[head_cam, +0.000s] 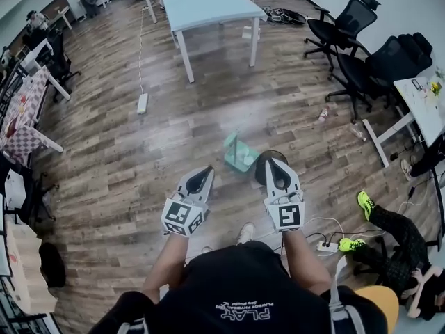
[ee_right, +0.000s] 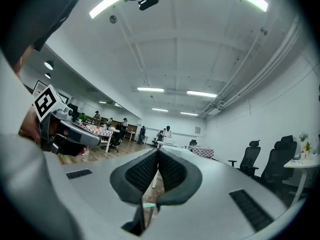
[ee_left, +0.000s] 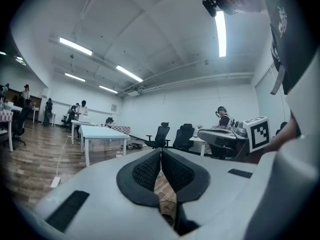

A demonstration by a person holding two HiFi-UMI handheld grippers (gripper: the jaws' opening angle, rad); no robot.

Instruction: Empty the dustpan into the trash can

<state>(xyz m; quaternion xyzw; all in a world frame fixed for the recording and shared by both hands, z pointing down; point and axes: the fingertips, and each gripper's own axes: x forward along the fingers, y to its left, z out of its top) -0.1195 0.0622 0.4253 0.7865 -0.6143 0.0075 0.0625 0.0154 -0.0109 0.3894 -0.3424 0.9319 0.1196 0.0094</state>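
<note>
Jaws of the left gripper (head_cam: 206,170) and right gripper (head_cam: 277,161) were together and empty, the green dustpan (head_cam: 240,153) just ahead between them beside the trash can (head_cam: 261,173), so the reach seemed in hand, with opening onto the dustpan next.

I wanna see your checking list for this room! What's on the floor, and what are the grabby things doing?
Surface: brown wood-plank floor.
Job's things: teal plastic dustpan next to dark round trash can, both on the floor ahead of the grippers.
Clutter: plastic bottle lying near the black office chairs.
Grippers: left gripper and right gripper both shut, holding nothing.
Cables: white power strip with a long cord; second power strip with plugged-in wires.
Surroundings: white table; seated person in neon-green shoes.
</note>
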